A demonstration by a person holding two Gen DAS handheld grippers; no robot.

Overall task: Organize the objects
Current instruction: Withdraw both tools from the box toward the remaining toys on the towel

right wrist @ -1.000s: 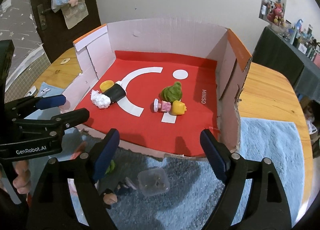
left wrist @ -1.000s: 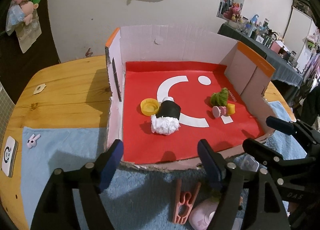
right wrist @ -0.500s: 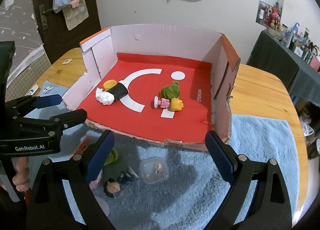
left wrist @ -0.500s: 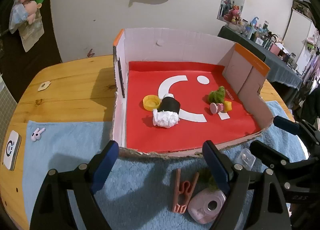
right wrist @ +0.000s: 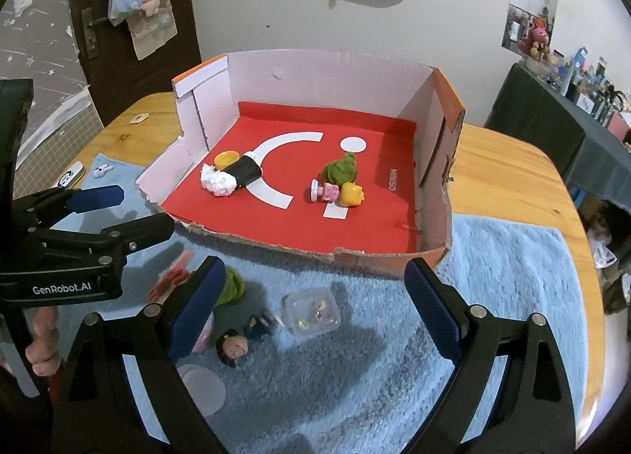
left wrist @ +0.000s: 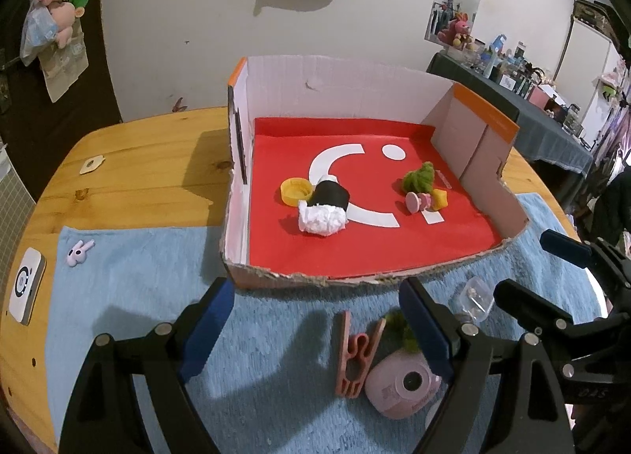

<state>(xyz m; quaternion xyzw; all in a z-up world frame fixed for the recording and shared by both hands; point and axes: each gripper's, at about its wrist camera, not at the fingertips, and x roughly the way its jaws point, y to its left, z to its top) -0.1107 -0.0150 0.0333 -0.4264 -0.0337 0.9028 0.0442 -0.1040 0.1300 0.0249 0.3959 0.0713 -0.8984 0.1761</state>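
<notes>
An open cardboard box (left wrist: 335,71) with a red floor holds a yellow cap (left wrist: 295,190), a black-and-white plush roll (left wrist: 323,209), a green fuzzy piece (left wrist: 420,180) and a small pink figure (left wrist: 424,201). In front of the box, a pink clip (left wrist: 357,355), a pink toy camera (left wrist: 406,387), a clear little case (right wrist: 312,312) and a dark-haired doll (right wrist: 236,345) lie on the blue towel (right wrist: 493,276). My left gripper (left wrist: 311,308) hangs open above the clip, holding nothing. My right gripper (right wrist: 315,284) stands open above the clear case, also with nothing in it.
A bunny clip (left wrist: 80,252) and a white device (left wrist: 27,290) lie at the towel's left end. A white disc (right wrist: 201,389) and a second green piece (right wrist: 232,288) sit near the doll. The wooden table (right wrist: 504,170) runs past the box on both sides.
Both grippers have drawn back from the box, so its front edge sits farther up and the towel's loose items have come into view. Both pairs of jaws stand a little wider.
</notes>
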